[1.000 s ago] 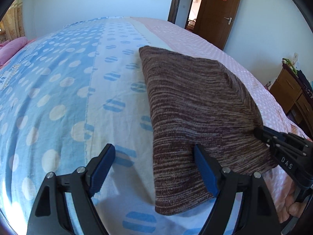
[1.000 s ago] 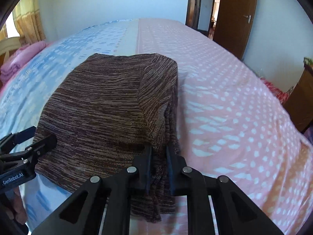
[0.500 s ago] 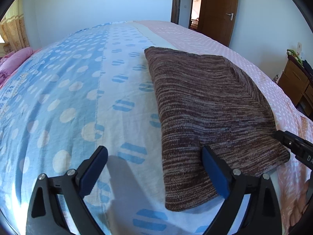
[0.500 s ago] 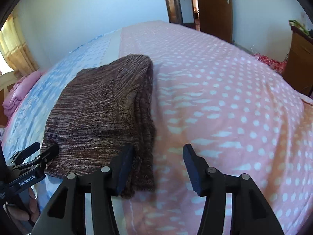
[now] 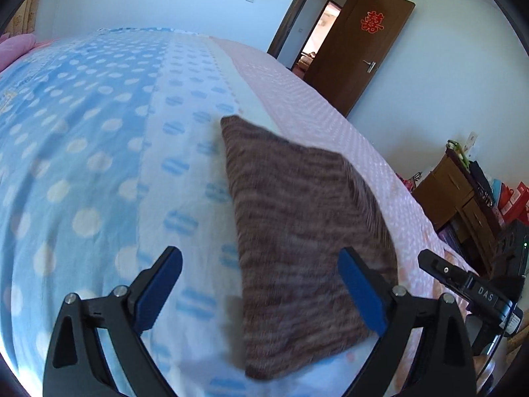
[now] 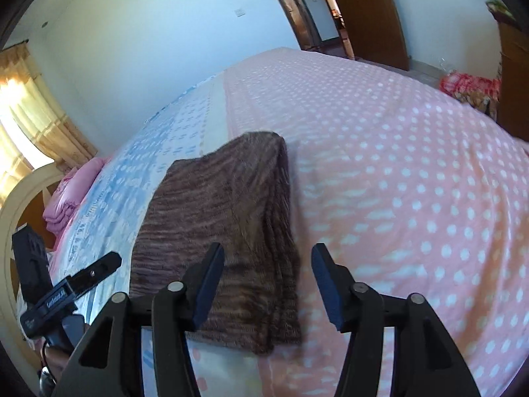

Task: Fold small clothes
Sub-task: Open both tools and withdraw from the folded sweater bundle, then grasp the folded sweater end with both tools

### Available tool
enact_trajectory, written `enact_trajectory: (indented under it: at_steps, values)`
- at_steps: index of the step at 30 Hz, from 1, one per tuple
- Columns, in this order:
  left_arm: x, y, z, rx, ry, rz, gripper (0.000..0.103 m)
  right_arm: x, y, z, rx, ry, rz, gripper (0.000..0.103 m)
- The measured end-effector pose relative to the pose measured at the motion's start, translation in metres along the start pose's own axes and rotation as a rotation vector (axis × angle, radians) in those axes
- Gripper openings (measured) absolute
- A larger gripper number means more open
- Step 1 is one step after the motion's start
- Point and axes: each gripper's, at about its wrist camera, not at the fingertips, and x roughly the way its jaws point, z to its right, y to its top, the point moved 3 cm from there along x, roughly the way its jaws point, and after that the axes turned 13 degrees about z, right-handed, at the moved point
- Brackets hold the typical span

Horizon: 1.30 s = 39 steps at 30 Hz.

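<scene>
Now one folded brown sweater point(image 5: 304, 238) lies on the bed point(image 5: 99, 165), two tongs, left tongs point(image 5: 261, 284) and right tongs point(image 6: 267, 281), both released.

A bedspread point(image 5: 99, 152) covers the whole bed ahead of the grippers, blue with white dots on the left, pink point(image 6: 413, 172) with white dots on the right. Far left lies a folded pink blanket point(image 6: 62, 205), with yellow curtains point(image 6: 29, 115) behind it. Beyond the bed a brown wooden door point(image 5: 360, 49) stands open, a red paper ornament point(image 5: 372, 21) on it. Off to the right is a wooden dresser point(image 5: 463, 195).
</scene>
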Motion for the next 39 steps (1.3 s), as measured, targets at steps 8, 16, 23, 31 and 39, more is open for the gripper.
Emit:
enact_trajectory:
  at_steps: [8, 16, 23, 31, 39]
  values:
    - [0.068, 0.017, 0.006, -0.104, -0.036, -0.089, 0.090, 0.069, 0.027, 0.006, -0.014, -0.035, -0.049, 0.075]
    - [0.097, 0.005, 0.017, 0.002, 0.038, -0.095, 0.088, 0.100, 0.014, 0.011, -0.041, -0.038, -0.062, 0.075]
    - [0.098, 0.000, 0.021, 0.056, 0.064, -0.067, 0.088, 0.100, 0.009, 0.010, -0.058, -0.031, -0.046, 0.075]
    - [0.095, -0.002, 0.023, 0.068, 0.057, -0.061, 0.090, 0.105, -0.002, -0.018, -0.173, 0.027, -0.076, 0.075]
    - [0.099, -0.002, 0.026, 0.089, 0.074, -0.062, 0.090, 0.113, 0.000, -0.011, -0.118, 0.020, -0.068, 0.075]
